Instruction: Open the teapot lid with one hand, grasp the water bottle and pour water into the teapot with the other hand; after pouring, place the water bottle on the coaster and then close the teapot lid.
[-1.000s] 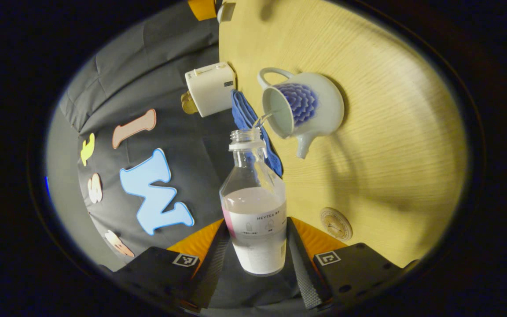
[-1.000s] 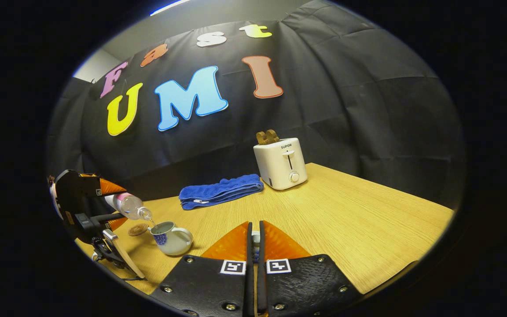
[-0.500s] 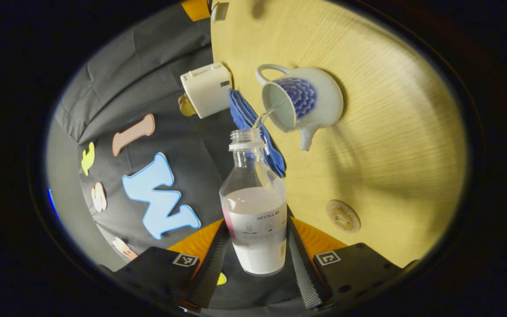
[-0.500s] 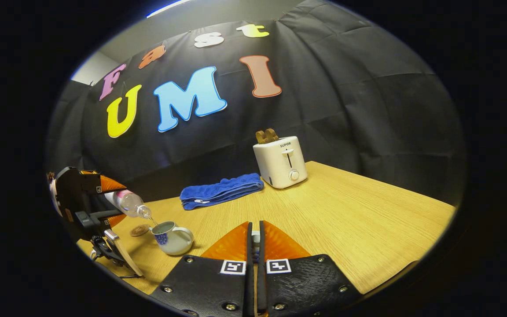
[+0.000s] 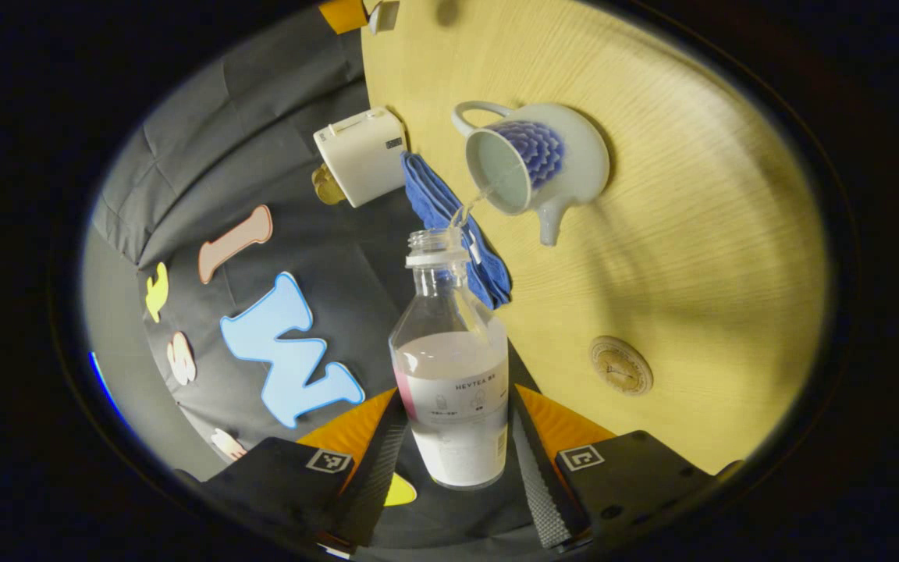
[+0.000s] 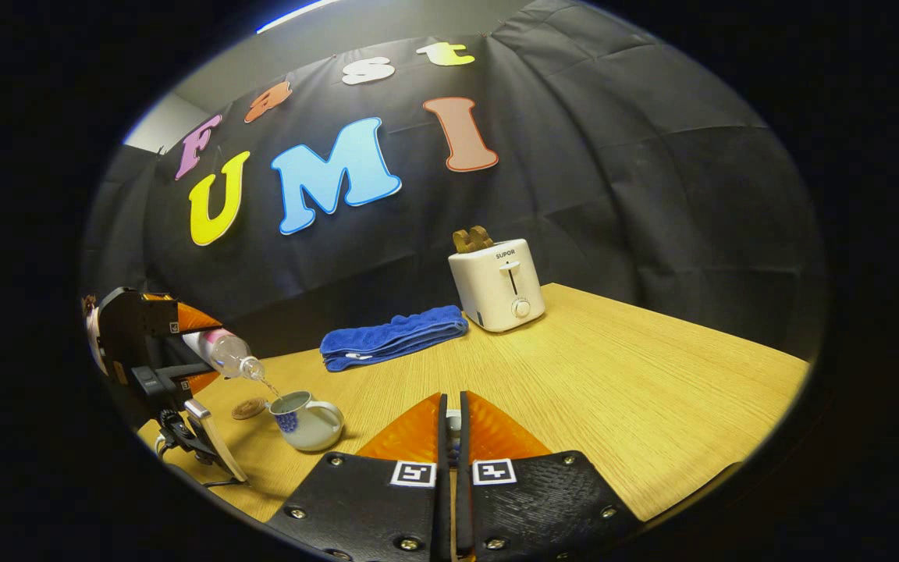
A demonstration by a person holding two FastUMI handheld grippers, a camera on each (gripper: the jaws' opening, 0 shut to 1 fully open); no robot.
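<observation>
**A:** Our left hand-held gripper point(image 5: 456, 460) clamps both fingers on the water bottle point(image 5: 453, 367), tipped so a thin stream falls into the open teapot point(image 5: 535, 160) on the counter point(image 5: 691, 234). Where's the lid?

**B:** Our right hand-held gripper point(image 6: 453, 437) is pressed nearly closed on something small; we judge it's the lid, but can't tell.

**A:** Risks?

**B:** If we tip more steeply, water could miss the opening and wet the counter. The coaster point(image 5: 621, 365) waits nearby.
</observation>
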